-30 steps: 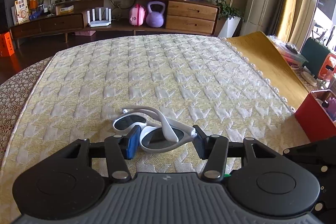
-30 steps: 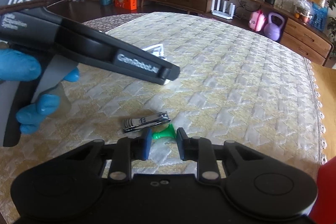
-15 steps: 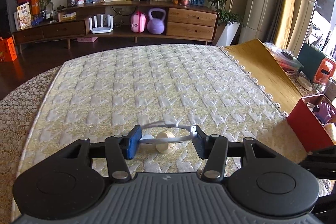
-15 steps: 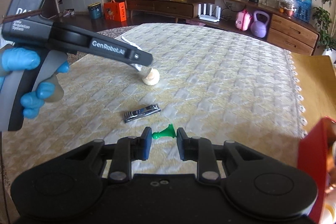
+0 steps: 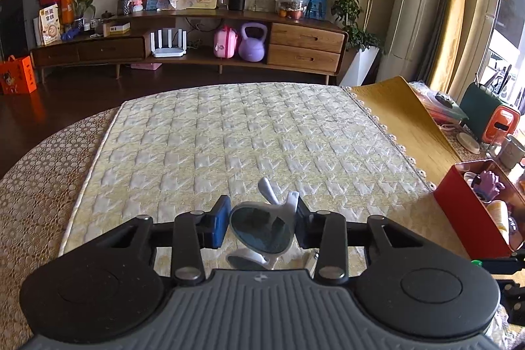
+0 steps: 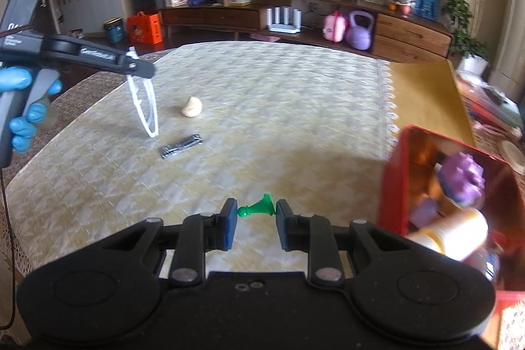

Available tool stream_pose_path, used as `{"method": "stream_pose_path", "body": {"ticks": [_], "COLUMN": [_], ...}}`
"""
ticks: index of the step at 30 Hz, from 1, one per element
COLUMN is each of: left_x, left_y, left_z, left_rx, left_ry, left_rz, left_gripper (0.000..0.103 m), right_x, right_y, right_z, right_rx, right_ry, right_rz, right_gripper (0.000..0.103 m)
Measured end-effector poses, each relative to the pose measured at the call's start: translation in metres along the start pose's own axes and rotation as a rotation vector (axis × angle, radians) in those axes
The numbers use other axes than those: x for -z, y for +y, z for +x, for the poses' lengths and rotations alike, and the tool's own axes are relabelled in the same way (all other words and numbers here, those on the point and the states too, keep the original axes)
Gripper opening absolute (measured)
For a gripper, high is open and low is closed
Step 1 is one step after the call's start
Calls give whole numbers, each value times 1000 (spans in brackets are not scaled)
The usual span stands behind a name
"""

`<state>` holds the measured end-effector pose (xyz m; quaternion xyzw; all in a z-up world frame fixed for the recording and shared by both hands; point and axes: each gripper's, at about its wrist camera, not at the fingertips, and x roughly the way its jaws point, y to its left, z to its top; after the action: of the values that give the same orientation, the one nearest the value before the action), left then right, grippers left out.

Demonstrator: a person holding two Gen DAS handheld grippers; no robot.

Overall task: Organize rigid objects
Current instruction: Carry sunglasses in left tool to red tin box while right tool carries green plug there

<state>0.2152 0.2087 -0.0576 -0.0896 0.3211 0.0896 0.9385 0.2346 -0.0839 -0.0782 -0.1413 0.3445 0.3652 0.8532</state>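
Note:
My left gripper is shut on white sunglasses with dark lenses and holds them above the yellow quilted cloth. In the right wrist view the glasses hang from the left gripper, arms pointing down. My right gripper is shut on a small green chess pawn, held sideways above the cloth. A red bin with a purple toy and a cream bottle stands just to the right; it also shows in the left wrist view.
A metal nail clipper and a cream mushroom-shaped piece lie on the cloth. A yellow mat and clutter lie right of the cloth. A wooden sideboard stands far behind.
My left gripper closed on the sunglasses and lifted them off the cloth. My right gripper lifted the green pawn and moved right toward the red bin.

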Motion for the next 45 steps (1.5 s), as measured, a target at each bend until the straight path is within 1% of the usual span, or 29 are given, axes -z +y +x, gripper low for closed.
{"method": "stream_pose_path", "body": {"ticks": [6, 9, 15, 21, 29, 35, 39, 42, 45], "left_x": [5, 3, -4, -11, -24, -33, -42, -46, -48], "left_y": [-17, -30, -66, -113, -181, -230, -257, -275, -291], "left_z": [-20, -30, -53, -62, -57, -48, -39, -31, -14], "left_rx": [9, 28, 97, 177, 276, 326, 339, 332, 311], "left_ry": [-5, -11, -27, -29, -23, -30, -34, -35, 0], "left_rz": [21, 24, 38, 73, 113, 172, 200, 223, 235], "left_gripper": [39, 39, 39, 39, 39, 39, 39, 39, 39], "right_x": [11, 15, 22, 28, 34, 40, 43, 47, 49], "right_y": [-8, -13, -29, -50, -84, -110, -126, -136, -145], "right_z": [-28, -44, -69, -89, -104, -107, -104, -100, -94], "right_rx": [29, 44, 93, 137, 189, 217, 224, 231, 235], "right_ry": [-31, -49, -67, -80, -91, -103, -104, -100, -92], "right_rz": [18, 22, 42, 69, 98, 135, 162, 172, 186], "right_gripper": [24, 24, 24, 24, 24, 24, 24, 24, 24]}}
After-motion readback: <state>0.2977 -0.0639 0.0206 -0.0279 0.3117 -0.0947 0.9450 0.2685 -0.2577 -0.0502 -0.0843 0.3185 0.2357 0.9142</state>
